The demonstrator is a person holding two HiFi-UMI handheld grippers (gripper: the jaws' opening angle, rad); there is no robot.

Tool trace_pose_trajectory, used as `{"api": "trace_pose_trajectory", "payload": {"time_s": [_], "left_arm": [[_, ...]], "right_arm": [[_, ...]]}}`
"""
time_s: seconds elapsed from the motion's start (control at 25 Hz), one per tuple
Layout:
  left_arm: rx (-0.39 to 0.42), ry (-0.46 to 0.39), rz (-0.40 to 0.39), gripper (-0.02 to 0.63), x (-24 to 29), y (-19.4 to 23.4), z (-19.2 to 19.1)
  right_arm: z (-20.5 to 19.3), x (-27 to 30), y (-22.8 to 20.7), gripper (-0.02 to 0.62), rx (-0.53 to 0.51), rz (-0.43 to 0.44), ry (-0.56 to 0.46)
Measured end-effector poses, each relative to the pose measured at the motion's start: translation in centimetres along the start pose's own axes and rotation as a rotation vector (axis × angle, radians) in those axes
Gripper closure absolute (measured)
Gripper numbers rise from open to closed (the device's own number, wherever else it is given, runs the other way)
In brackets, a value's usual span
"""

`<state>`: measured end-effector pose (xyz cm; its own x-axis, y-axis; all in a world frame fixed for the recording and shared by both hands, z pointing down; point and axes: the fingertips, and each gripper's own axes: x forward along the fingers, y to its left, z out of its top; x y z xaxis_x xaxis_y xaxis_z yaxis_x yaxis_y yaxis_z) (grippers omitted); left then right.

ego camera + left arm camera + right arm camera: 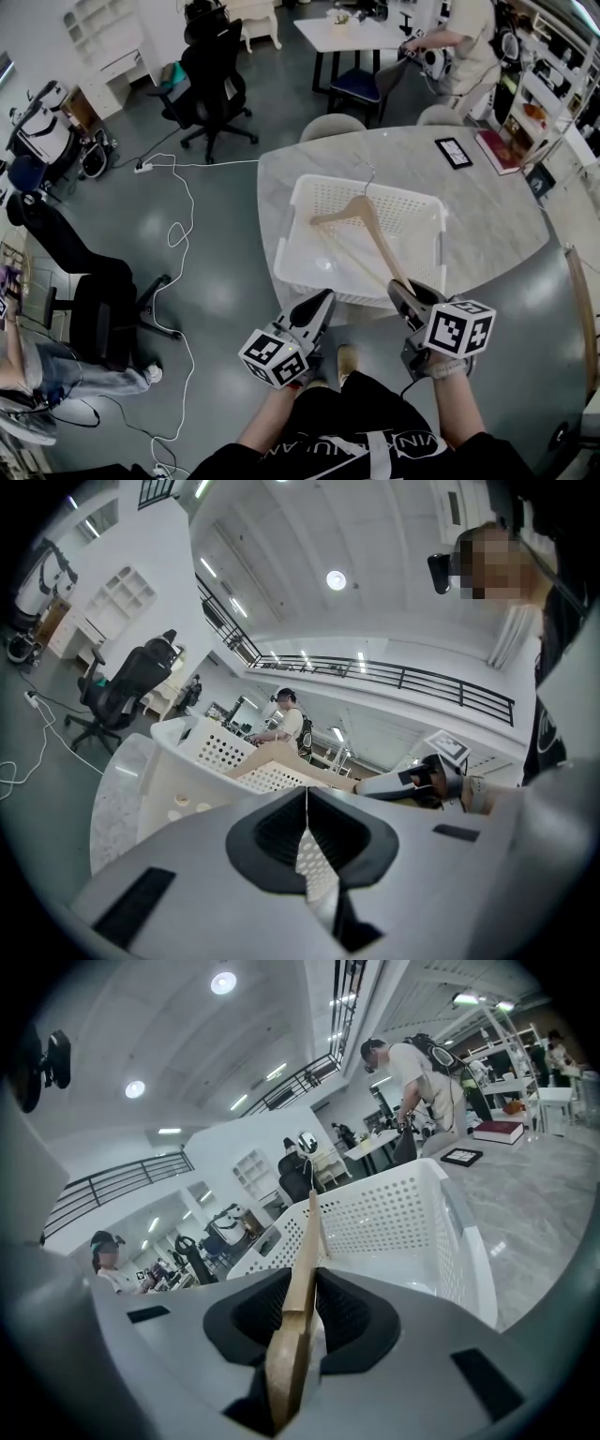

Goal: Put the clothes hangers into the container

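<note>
**Hanger clamped in the right gripper, over the container**

The marble worktop (487, 216) lies ahead of both grippers. The white perforated container (432, 246) stands on it, directly in front of them, its near wall just beyond their tips. A wooden clothes hanger (370, 220) runs forward and leftward from the right gripper (401, 291) across the container's inside, with its metal hook out by the far wall. The right gripper is clamped on the end of one hanger arm. The left gripper (323, 302), just beside the right one, has its jaws pressed together with nothing between them.
</note>
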<state>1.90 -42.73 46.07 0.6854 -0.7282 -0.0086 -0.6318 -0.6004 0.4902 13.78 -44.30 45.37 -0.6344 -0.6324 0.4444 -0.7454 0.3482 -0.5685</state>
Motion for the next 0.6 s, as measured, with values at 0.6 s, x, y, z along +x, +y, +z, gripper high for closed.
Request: {"api": "trace_pose_trajectory", "payload": {"time_s": [0.6], "left_arm": [[-0.006, 0.007, -0.029, 0.595, 0.9, -0.7, 0.0]], "right_arm": [[0.5, -1.1, -1.9, 0.509, -0.05, -0.093, -0.003]]}}
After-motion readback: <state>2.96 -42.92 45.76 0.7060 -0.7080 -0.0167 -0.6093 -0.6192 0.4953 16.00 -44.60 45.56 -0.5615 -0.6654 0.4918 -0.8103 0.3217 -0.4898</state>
